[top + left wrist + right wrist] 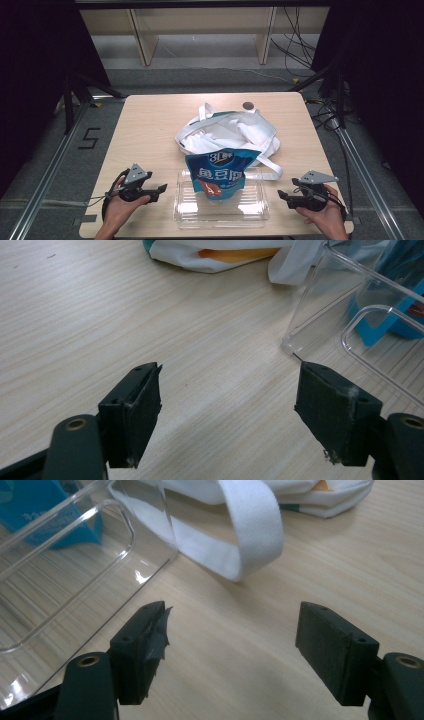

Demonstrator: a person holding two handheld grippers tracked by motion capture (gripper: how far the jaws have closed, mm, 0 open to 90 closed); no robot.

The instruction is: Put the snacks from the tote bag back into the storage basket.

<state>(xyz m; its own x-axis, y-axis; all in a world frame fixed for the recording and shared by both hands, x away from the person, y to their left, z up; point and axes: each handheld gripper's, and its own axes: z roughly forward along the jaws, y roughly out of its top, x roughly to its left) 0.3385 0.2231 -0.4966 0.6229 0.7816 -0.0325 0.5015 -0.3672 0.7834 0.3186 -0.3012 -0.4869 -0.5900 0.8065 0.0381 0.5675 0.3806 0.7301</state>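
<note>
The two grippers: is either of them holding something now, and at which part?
Nothing is held. The left gripper and the right gripper are both open above bare table, beside the clear tray.

Worktop (150,130): pale matt wood grain. Tray (220,210): clear glossy plastic. Bag (225,132): white cloth. Pouch (220,172): glossy blue.

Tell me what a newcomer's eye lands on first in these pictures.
The bright blue snack pouch stands out first, leaning in the clear plastic tray at the table's near edge. Behind it, mid-table, lies a crumpled white cloth bag with one strap trailing beside the tray. The left gripper and right gripper flank the tray, both with jaws open and empty.
</note>
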